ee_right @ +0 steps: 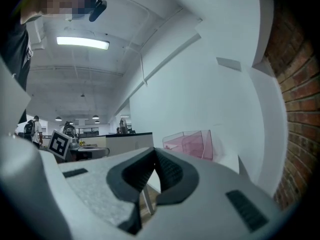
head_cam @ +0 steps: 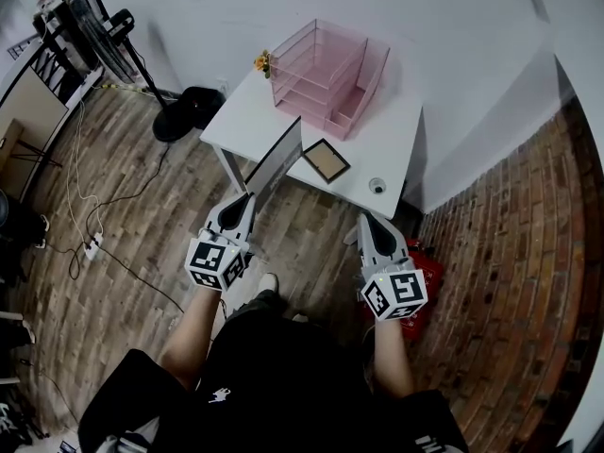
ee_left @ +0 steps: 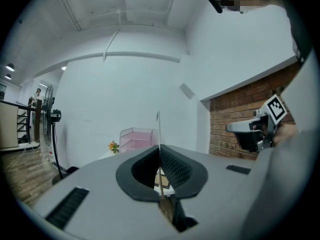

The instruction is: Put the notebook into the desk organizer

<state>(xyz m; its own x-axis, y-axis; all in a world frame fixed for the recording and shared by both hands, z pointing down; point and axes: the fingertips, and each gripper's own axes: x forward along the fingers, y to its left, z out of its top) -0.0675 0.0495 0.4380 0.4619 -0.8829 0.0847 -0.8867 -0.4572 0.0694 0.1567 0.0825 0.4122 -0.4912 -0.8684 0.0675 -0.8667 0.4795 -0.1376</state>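
My left gripper (head_cam: 247, 198) is shut on a thin grey notebook (head_cam: 279, 157). The notebook stands on edge and reaches up over the near edge of the white table (head_cam: 247, 125). In the left gripper view the notebook (ee_left: 159, 130) shows as a thin vertical edge pinched between the pads of the left gripper (ee_left: 160, 153). The pink see-through desk organizer (head_cam: 326, 74) stands at the back of the table, ahead of the notebook and apart from it; it also shows as the organizer (ee_left: 134, 139) and the organizer (ee_right: 192, 144). My right gripper (head_cam: 364, 221) hangs shut and empty before the table's near right corner, with its pads of the right gripper (ee_right: 155, 156) meeting.
A brown-framed flat item (head_cam: 326, 160) and a small round object (head_cam: 377, 185) lie on the table's near part. Small orange flowers (head_cam: 261, 62) stand left of the organizer. A fan stand's black base (head_cam: 179, 113) sits on the wood floor to the left, and a red object (head_cam: 427, 270) to the right.
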